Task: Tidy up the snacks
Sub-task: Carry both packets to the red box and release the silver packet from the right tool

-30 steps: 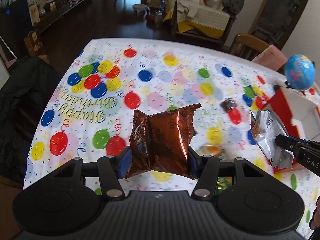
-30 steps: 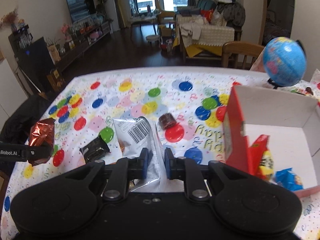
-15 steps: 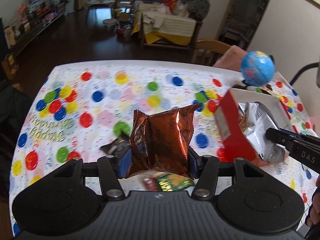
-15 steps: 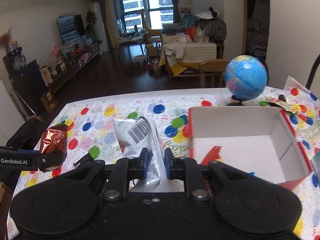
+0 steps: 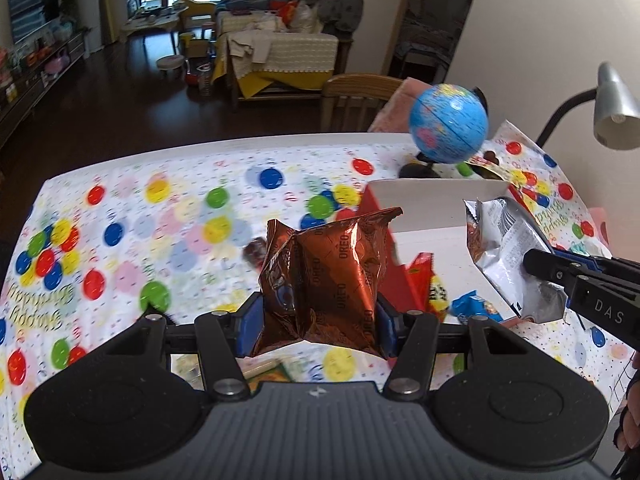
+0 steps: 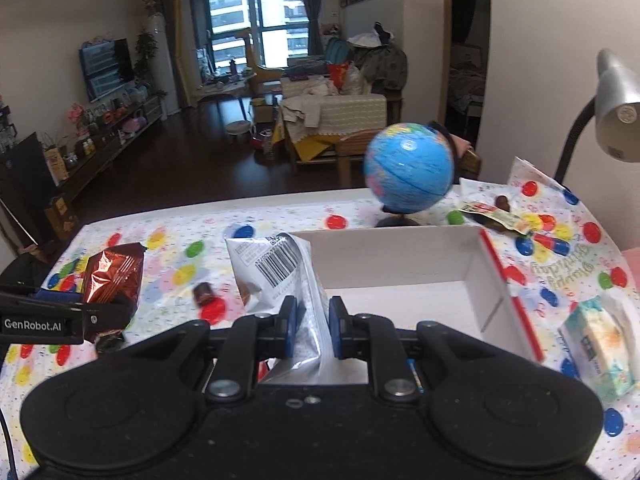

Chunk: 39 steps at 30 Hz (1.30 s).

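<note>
My left gripper point(image 5: 316, 322) is shut on a brown Oreo packet point(image 5: 326, 276) and holds it above the table, just left of the red and white box point(image 5: 424, 236). My right gripper point(image 6: 311, 330) is shut on a silver snack bag point(image 6: 280, 276) and holds it over the box point(image 6: 400, 256), near its left wall. The silver bag also shows in the left wrist view point(image 5: 508, 256). The Oreo packet shows at the left of the right wrist view point(image 6: 112, 276). A red-yellow packet point(image 5: 428, 284) and a blue packet point(image 5: 476, 308) lie in the box.
A blue globe point(image 6: 408, 172) stands behind the box. A desk lamp point(image 6: 616, 112) hangs at the far right. A tissue pack point(image 6: 600, 340) lies right of the box. A small dark snack point(image 6: 204, 294) and a green packet point(image 5: 268, 372) lie on the balloon tablecloth point(image 5: 160, 240).
Both grippers have swung right with their packets. The box has come closer: the silver bag now hangs over it and the Oreo packet is beside its left wall.
</note>
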### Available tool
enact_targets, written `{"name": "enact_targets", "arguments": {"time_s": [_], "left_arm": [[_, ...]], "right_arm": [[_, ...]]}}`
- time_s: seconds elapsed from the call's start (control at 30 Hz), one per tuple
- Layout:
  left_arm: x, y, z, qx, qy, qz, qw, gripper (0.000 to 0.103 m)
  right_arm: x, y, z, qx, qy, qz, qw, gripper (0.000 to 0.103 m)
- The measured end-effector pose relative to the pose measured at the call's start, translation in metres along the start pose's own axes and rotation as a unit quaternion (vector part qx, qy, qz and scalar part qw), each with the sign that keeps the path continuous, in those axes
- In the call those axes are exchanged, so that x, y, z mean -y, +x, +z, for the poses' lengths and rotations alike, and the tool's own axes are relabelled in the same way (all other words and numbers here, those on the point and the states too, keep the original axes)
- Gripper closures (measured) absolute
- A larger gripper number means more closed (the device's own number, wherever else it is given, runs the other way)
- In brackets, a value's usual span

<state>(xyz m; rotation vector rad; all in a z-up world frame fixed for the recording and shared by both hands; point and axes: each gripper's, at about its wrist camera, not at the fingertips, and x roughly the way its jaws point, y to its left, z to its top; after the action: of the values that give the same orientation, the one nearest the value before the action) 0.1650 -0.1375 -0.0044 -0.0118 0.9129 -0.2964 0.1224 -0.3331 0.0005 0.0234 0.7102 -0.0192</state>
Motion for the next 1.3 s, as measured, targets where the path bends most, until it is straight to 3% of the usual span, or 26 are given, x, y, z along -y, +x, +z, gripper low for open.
{"name": "enact_targets", "arguments": {"time_s": [0.63,1.07,1.13,1.17,1.3], "left_arm": [[0.102,0.064,0.034,-0.02,0.078,0.003,0.9968,0.047],[0.161,0.136,0.037,-0.053,0.146,0.008,0.9879,0.047],[0.167,0.144,0.037,-0.054,0.157,0.007,0.9861,0.047],[0.169,0.149,0.037,-0.057,0.16,0.008,0.9854,0.047],[0.176,0.162,0.038,-0.07,0.173,0.015,0.9824,0.046]], "right_arm": [[0.097,0.02,0.0,-0.015,0.021,-0.05,0.998,0.088],[0.155,0.072,-0.018,-0.058,0.065,-0.075,0.993,0.088],[0.158,0.077,-0.018,-0.06,0.069,-0.076,0.993,0.091],[0.16,0.079,-0.019,-0.061,0.072,-0.075,0.993,0.1],[0.163,0.085,-0.021,-0.068,0.073,-0.069,0.993,0.101]]}}
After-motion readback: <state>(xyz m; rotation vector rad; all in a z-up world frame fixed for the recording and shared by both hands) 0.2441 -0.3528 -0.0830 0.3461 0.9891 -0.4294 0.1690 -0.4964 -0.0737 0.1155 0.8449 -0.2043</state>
